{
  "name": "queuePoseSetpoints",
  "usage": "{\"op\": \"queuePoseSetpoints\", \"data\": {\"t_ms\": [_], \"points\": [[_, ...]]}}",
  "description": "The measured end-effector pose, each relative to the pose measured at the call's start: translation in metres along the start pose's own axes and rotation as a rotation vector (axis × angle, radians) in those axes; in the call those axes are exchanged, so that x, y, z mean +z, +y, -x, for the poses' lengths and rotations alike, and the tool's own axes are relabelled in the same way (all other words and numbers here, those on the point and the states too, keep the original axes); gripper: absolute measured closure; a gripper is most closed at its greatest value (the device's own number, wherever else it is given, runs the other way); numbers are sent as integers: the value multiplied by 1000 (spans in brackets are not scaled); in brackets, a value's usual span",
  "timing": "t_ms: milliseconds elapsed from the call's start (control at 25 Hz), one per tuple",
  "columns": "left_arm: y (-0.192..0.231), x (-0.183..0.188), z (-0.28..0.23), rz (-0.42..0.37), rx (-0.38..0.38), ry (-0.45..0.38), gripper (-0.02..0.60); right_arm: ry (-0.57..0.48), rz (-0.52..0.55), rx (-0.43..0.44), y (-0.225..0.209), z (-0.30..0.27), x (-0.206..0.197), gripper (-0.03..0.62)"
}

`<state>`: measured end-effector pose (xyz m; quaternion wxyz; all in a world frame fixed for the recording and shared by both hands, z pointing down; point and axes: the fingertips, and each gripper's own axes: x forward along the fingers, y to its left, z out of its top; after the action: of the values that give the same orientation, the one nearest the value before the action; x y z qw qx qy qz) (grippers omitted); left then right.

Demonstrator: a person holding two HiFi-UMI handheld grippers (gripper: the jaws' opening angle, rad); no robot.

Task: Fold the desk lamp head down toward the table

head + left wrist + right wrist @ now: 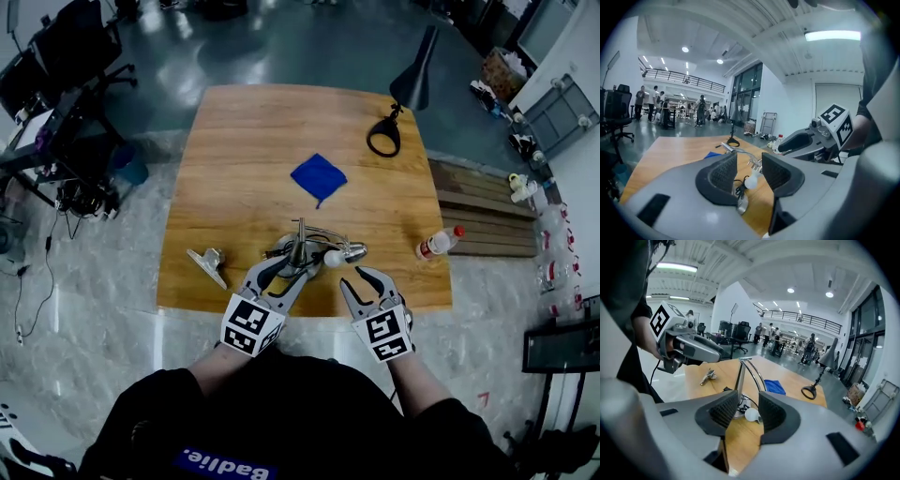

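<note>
The chrome desk lamp (300, 246) stands near the table's front edge, its post upright and its curved arm bent down. Its white bulb (333, 259) hangs low over the wood beside the base. My left gripper (289, 272) is open just in front of the lamp base, touching nothing. My right gripper (361, 278) is open a little right of the bulb, also empty. In the left gripper view the bulb (751, 182) shows beyond the open left gripper (749, 166). In the right gripper view the post (739, 376) and bulb (751, 415) lie past the open right gripper (748, 404).
A blue cloth (319, 176) lies mid-table. A black lamp (411, 82) with a ring base (384, 141) stands at the far right corner. A metal clip (208, 261) sits front left, a bottle (439, 244) lies front right. Chairs and people fill the hall behind.
</note>
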<state>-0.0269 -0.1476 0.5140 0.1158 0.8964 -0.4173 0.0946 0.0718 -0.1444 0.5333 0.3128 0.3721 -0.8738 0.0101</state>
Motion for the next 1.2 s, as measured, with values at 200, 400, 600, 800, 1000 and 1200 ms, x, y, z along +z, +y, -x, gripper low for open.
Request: {"op": "queuePoseSetpoints", "data": {"t_ms": [200, 400, 600, 800, 1000, 1200], "points": [[-66, 13, 23, 19, 87, -36, 425, -112, -77, 117, 13, 50, -7, 457], [-120, 27, 43, 36, 138, -56, 425, -176, -121, 215, 27, 100, -12, 458], [-149, 35, 64, 23, 108, -72, 426, -241, -177, 256, 50, 130, 5, 459], [-168, 46, 93, -13, 54, -75, 513, -342, -251, 256, 69, 155, 27, 559], [-172, 60, 106, -29, -9, -123, 572, -402, -236, 221, 74, 169, 49, 579], [-174, 63, 117, -35, -61, -138, 572, -414, -251, 211, 88, 175, 59, 588]]}}
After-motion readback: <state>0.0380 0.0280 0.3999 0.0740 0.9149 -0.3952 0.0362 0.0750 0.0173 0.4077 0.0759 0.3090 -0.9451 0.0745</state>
